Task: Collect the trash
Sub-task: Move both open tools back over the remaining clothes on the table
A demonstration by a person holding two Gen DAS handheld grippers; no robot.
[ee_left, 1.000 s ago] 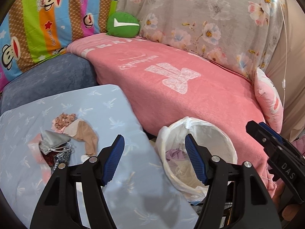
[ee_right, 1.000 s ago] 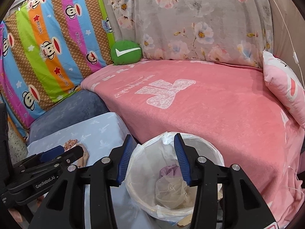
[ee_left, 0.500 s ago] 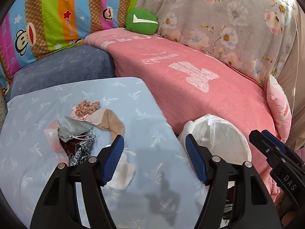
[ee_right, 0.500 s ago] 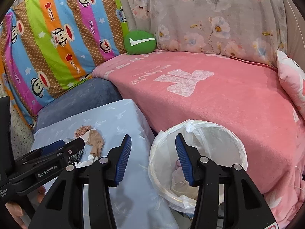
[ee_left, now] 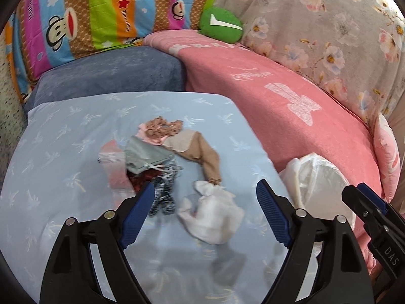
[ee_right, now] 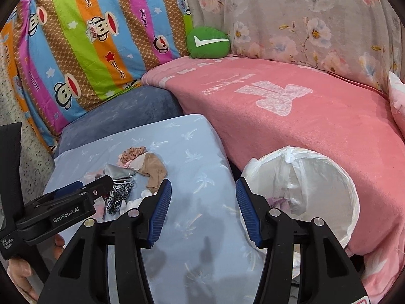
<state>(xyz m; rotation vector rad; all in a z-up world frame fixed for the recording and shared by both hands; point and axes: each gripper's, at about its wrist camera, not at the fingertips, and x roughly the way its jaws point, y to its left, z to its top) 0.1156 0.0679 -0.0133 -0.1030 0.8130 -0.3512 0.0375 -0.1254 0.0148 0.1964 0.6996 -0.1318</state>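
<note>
Left tool [ee_left: 205, 200] spread wide, empty, swung off the bin in the last second and now hovering over the blue-sheeted counter [ee_left: 58, 177]. Right tool [ee_right: 201, 202] likewise wide and empty, shifted left too, straddling the gap between counter edge and bin [ee_right: 351, 197].

Nearest the left tool: white wad [ee_left: 215, 217], lying between the jaw tips, not yet touched. Just beyond: leopard-print scrap [ee_left: 164, 192], dark red bit, grey mask [ee_left: 144, 157], tan stocking [ee_left: 202, 154], curly pink-brown piece [ee_left: 162, 128], pink wrapper [ee_left: 114, 162], all heaped together mid-counter. Bin with white liner just right of the counter, against the pink blanket [ee_right: 303, 126], some trash already inside.

Meaning of the swing: probably one drop finished, next pickup starting, wad the likely target. Much of the pile left.

Farther back: green cushion [ee_left: 220, 25], striped monkey fabric, floral cover.
</note>
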